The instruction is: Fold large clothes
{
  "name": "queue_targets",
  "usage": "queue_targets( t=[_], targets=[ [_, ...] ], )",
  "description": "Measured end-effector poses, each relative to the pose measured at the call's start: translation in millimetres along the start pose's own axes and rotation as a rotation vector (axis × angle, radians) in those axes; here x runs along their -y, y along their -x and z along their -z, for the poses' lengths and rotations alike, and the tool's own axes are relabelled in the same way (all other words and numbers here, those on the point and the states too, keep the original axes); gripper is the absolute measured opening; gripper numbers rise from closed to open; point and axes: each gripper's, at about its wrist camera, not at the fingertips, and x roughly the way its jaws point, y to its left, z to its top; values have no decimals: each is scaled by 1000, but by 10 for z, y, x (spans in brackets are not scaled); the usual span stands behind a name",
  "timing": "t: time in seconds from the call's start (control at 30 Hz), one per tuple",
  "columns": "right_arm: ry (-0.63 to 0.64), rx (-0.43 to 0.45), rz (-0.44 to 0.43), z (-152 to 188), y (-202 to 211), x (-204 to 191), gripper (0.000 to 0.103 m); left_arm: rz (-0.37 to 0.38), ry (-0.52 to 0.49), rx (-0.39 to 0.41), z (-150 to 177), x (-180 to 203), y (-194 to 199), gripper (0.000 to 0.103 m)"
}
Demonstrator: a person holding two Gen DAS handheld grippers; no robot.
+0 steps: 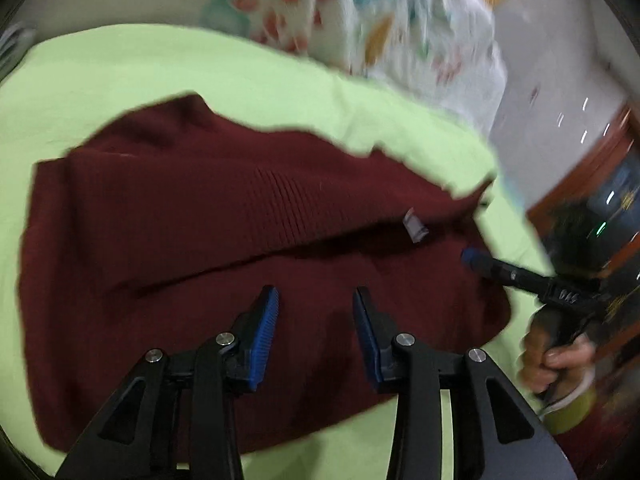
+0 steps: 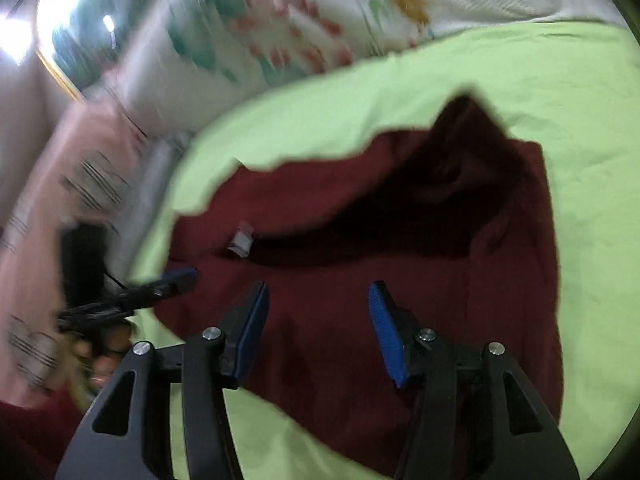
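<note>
A dark red knit garment lies partly folded on a light green sheet; a small white label shows near its fold. My left gripper is open and empty just above the garment's near part. In the right wrist view the same garment and label show, and my right gripper is open and empty above it. Each gripper shows in the other's view: the right one over the garment's right edge, the left one over its left edge. Both views are blurred.
A white floral quilt is bunched at the back of the bed, also seen in the right wrist view. Wooden furniture stands to the right. A pink patterned cloth lies left of the green sheet.
</note>
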Motion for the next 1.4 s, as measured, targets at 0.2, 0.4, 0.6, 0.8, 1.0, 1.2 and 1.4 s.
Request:
queue_targets(
  t=[0.2,0.4,0.6,0.8,1.0,1.2,1.4],
  targets=[
    [-104,66,129,-325,-59,470,52,-63,81,46,-423,-395,-24,36],
    [-251,164,165,-331,157,833,52,-179,256,174,-621,-1075,346,41],
    [-361,297,172,-68,528,786,52,-165,378,196,-223,-1376,594,43],
    [-247,253,73,68,428,261,52,-51,412,268,457,-998,1021,50],
    [-197,184,-18,281,178,-179,33,19,411,268,993,-662,1139,58],
    [-214,150,-52,540,-1,-363,33,44,478,222,1309,-694,1027,65],
    [-193,129,-50,569,-54,-472,33,61,565,205,1312,-826,830,72]
  ],
)
